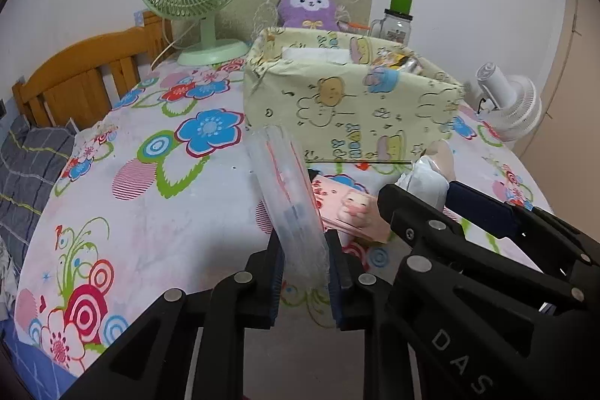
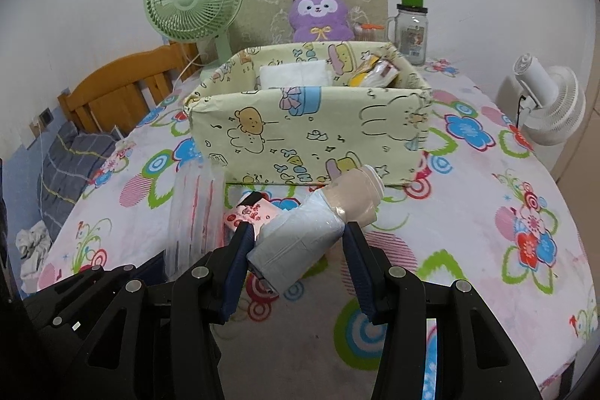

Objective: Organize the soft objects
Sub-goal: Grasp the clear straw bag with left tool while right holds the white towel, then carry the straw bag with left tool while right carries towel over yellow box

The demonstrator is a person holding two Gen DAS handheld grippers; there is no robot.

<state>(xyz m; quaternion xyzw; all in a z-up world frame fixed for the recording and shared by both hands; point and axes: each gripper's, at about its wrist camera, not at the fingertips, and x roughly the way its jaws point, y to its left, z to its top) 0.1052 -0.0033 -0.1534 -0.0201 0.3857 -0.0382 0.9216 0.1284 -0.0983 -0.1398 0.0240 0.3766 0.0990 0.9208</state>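
Landmark: pale yellow cartoon-print fabric storage box (image 2: 307, 134) on the floral-sheeted bed (image 1: 150, 197). All places given relative to it.

Left gripper (image 1: 304, 272) is pinching a clear flat plastic packet with red printing (image 1: 288, 197), jaws narrowed hard onto its lower end. The packet is standing upright just in front of the box's near-left corner, not yet over the rim.

Risk: the packet is slick and floppy. Gripped only at the bottom, it may be sagging or sliding out as it is being carried over the box wall; its top edge could also catch on the rim.

A pink cartoon-print tissue pack (image 1: 348, 205) is lying on the sheet in front of the box, between the two grippers, unheld.

Right gripper (image 2: 298, 250) is holding a white film-wrapped roll with a beige capped end (image 2: 322, 223), jaws partway closed on the wrapped body. The roll is lying tilted, the beige end pointing toward the box's near wall and just short of it. Contact on the right pad is hard to confirm; the roll could be rotating or slipping loose there.

Both tools are working close together, so they could collide.
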